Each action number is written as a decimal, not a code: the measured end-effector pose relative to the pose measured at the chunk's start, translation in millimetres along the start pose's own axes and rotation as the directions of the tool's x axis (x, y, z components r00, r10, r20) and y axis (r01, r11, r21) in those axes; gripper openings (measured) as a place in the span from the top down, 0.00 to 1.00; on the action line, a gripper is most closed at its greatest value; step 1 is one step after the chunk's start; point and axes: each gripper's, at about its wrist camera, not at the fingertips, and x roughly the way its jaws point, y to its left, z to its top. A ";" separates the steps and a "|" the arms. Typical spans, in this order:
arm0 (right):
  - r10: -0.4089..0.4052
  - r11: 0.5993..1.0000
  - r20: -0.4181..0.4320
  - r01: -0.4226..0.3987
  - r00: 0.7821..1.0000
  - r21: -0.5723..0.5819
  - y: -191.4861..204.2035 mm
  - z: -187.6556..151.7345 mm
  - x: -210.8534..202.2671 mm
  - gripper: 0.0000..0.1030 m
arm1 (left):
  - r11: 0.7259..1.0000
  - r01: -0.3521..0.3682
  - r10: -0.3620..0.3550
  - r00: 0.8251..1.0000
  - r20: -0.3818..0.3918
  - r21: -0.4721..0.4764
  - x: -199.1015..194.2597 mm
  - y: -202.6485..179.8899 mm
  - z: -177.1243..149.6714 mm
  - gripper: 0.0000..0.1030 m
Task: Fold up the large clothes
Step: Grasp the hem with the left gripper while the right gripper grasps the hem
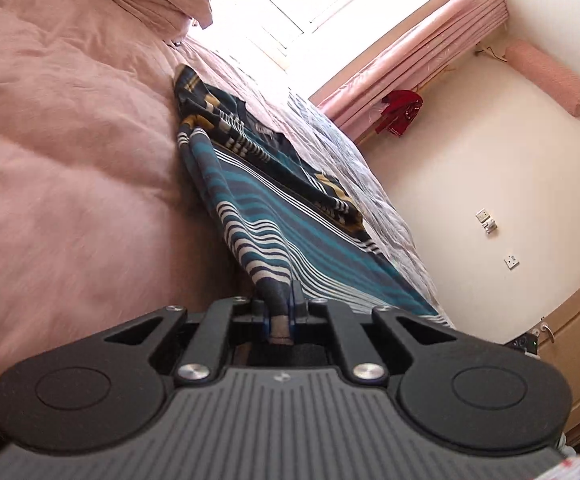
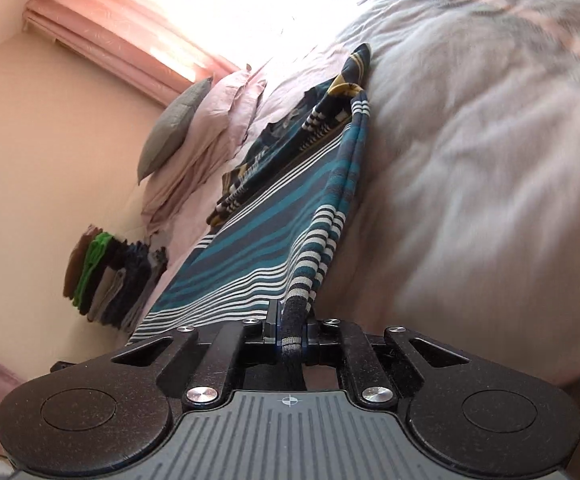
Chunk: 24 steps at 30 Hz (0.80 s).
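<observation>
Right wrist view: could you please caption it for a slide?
Right gripper shut on striped garment over the bed.

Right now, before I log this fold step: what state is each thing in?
left gripper: shut on the striped garment's hem.
right gripper: shut on the hem too.
striped garment: lifted at the near end, pulled taut, far end lying on the bed.
clothes stack: folded, piled beside the pillows.

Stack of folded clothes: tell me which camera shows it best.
Right wrist view. The stack of folded clothes shows there, beside the striped garment. The left wrist view does not show it.
</observation>
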 end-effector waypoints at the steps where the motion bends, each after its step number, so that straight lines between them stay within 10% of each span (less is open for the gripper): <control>1: 0.000 1.000 0.004 0.000 1.000 0.010 4.4 -19.8 -7.6 0.96 | 1.000 -0.001 0.001 1.000 0.003 -0.002 -15.6 1.2 -11.2 0.95; 11: -0.006 0.986 0.045 -0.002 0.999 0.169 13.1 -142.9 -48.8 0.96 | 0.991 0.003 -0.001 1.000 0.012 -0.134 -87.5 14.5 -87.9 0.95; 18: 0.021 0.997 0.091 -0.027 0.996 0.068 48.9 -85.5 -55.3 0.96 | 0.988 0.097 -0.091 0.995 0.050 -0.121 -69.1 0.0 -32.4 0.95; 24: 0.076 0.995 0.198 -0.088 0.977 0.053 73.3 30.3 -28.5 0.96 | 0.977 0.162 -0.148 0.983 0.109 -0.140 -19.9 -3.0 67.2 0.95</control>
